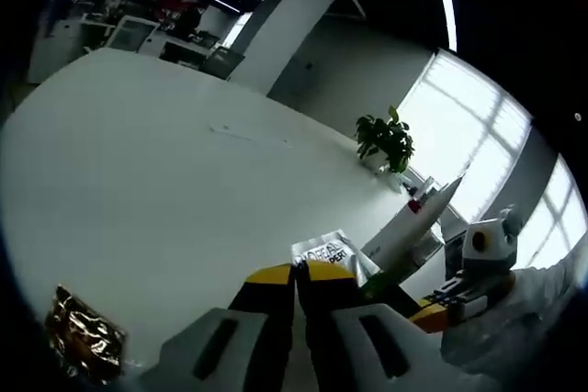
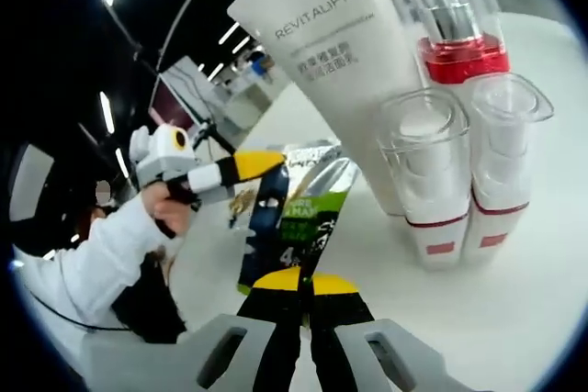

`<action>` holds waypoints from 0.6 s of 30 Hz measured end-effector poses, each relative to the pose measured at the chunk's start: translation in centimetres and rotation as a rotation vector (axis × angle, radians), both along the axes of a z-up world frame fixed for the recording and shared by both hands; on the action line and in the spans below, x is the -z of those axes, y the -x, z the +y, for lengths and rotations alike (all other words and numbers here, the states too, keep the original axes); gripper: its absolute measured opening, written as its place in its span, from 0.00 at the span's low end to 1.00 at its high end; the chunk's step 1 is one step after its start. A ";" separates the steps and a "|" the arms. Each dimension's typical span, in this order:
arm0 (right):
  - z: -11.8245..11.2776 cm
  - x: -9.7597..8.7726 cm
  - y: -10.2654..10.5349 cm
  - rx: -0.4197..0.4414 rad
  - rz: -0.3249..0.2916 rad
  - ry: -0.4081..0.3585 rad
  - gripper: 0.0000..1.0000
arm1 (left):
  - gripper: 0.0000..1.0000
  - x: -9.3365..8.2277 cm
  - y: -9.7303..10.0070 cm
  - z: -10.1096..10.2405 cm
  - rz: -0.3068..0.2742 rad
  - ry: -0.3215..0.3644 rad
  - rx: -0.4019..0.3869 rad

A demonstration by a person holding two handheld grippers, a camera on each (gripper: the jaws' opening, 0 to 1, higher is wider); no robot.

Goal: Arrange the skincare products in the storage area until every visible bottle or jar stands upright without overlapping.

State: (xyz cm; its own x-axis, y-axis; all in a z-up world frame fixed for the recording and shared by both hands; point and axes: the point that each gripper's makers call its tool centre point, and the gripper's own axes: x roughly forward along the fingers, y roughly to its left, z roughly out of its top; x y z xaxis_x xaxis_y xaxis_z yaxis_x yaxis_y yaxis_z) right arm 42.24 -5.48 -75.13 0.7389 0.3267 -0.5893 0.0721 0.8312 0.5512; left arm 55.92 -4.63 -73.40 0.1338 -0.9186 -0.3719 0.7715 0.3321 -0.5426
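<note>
On the white worktop (image 1: 184,181) a potted plant (image 1: 386,141) stands far off and a crinkled gold wrapper (image 1: 83,337) lies near the left tool (image 1: 296,274), whose jaws are pressed together on nothing. Just beyond its tips lies a silver sachet (image 1: 331,252), beside the leaning white tube (image 1: 415,218).

In the right gripper view the tube (image 2: 340,61) stands among a red-collared pump bottle (image 2: 450,20) and two clear-capped bottles (image 2: 432,181) (touching side by side). The right tool (image 2: 305,284), jaws clenched, grips the edge of a green sachet (image 2: 308,218).
</note>
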 end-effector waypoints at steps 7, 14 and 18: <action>-0.3 0.9 0.0 -0.001 0.017 0.027 0.00 | 0.00 0.9 0.1 -0.3 -0.020 -0.025 0.013; -0.7 1.8 -0.1 0.004 0.035 0.035 0.00 | 0.00 2.2 0.2 -0.6 -0.024 -0.059 0.018; -0.8 2.1 -0.3 0.015 0.037 0.032 0.00 | 0.00 2.7 -0.1 -0.7 -0.022 -0.069 0.013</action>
State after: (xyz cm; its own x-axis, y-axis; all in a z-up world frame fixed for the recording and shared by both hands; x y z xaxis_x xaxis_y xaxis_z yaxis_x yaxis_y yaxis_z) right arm 42.51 -6.28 -77.23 0.7211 0.2961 -0.6263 0.1049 0.8470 0.5212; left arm 55.97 -5.30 -76.14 0.1311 -0.8925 -0.4316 0.7876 0.3581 -0.5014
